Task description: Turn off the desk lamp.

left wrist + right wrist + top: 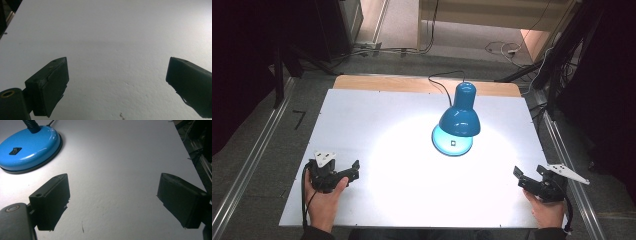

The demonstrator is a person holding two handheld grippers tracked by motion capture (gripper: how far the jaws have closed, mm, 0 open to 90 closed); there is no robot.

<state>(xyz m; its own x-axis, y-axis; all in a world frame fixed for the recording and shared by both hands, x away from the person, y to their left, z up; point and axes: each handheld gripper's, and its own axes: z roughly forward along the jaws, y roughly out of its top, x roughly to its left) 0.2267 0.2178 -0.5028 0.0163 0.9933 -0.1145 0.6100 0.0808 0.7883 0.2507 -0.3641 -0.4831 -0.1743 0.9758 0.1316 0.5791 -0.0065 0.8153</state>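
Note:
A blue desk lamp (459, 116) stands lit at the middle back of the white table (362, 120), its shade bent down over its round base (452, 145). The base (27, 147) carries a small black rocker switch (15, 150). My left gripper (352, 170) rests near the front left of the table, held by a hand, jaws wide apart over bare white surface (117, 72). My right gripper (524, 176) sits near the front right edge, also open, with the lamp base ahead and to its left (113, 192).
The lamp's black cord (439, 82) runs off the back edge of the table. A bright pool of light covers the table's middle. Metal rails (247, 165) flank the table on both sides. Cables (507, 49) lie on the floor behind.

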